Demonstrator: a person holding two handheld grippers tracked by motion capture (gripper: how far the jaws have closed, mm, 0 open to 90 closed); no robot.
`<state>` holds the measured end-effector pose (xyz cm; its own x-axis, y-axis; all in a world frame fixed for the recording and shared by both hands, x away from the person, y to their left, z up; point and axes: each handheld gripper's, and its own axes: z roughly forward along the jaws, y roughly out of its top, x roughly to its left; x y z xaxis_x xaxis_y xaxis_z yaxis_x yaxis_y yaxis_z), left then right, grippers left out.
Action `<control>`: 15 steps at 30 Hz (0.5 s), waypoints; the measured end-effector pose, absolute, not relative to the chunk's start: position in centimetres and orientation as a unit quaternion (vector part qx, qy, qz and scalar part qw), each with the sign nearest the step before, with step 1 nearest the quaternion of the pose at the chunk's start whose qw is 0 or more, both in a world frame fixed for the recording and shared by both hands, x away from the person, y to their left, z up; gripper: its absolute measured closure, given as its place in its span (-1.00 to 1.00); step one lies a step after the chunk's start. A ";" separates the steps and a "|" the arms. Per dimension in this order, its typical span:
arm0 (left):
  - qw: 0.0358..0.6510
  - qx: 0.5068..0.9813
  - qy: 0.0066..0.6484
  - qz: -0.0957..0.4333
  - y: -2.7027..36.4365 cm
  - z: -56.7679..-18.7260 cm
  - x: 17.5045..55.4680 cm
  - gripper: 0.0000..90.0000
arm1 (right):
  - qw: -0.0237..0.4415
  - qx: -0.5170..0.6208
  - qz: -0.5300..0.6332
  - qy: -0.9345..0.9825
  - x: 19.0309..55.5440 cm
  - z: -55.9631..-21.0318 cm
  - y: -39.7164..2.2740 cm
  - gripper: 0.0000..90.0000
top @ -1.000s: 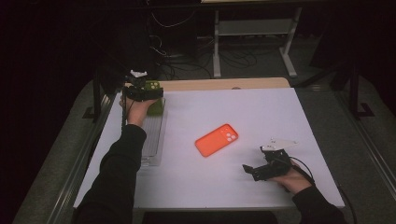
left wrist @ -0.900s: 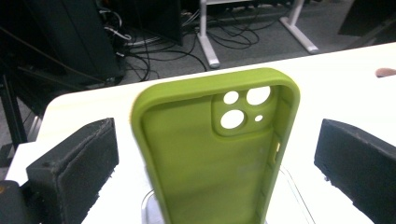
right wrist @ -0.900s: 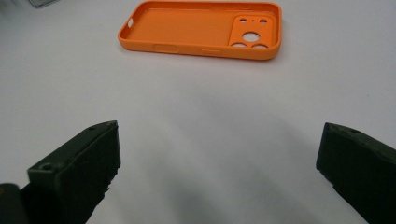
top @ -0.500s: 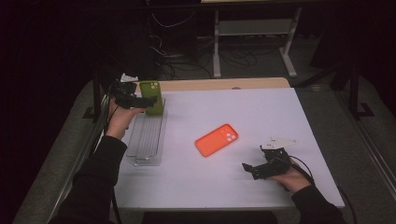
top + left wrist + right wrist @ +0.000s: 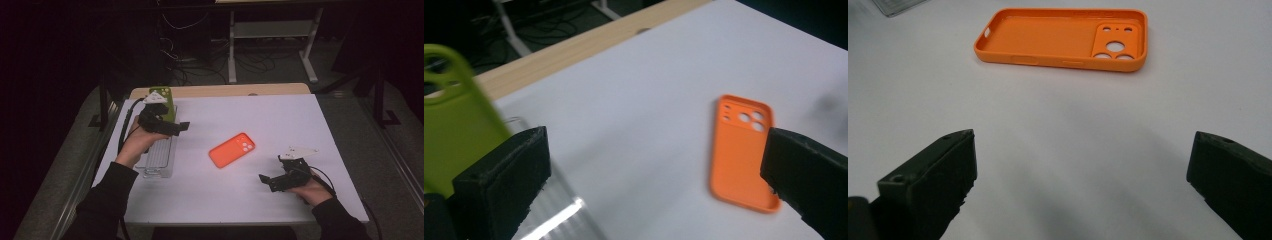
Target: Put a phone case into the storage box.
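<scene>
both my grippers are spread wide, holding nothing. left gripper (image 5: 172, 126) hangs over the clear rack (image 5: 159, 159), orange phone case (image 5: 232, 149) lies mid tabletop (image 5: 310, 125), near my right gripper (image 5: 272, 180).

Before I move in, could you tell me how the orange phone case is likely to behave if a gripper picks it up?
The orange phone case is an empty thin-walled shell, so probably light and somewhat bendy. It lies flat, open side up, so it should not roll. On the smooth white table, it may slide when nudged.
</scene>
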<state>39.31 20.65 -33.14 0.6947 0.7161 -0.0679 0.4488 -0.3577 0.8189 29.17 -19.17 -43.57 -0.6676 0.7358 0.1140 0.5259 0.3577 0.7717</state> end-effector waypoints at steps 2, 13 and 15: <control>0.440 0.816 0.346 0.145 19.9 -33.4 38.8 -1.00 | 0.128 0.388 0.415 0.813 29.2 -43.5 -19.2 -1.00; 0.449 0.835 0.300 0.107 16.5 -35.4 36.3 -1.00 | 0.133 0.385 0.417 0.812 29.1 -43.2 -19.2 -1.00; 0.448 0.838 0.295 0.103 16.1 -35.7 36.0 -1.00 | 0.132 0.386 0.417 0.812 29.0 -43.2 -19.2 -1.00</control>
<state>36.00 16.09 -35.75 0.8051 0.5860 -0.0914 0.4012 -0.4246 0.8116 29.03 -19.19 -43.21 -0.6665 0.7379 0.1067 0.5172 0.3545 0.7790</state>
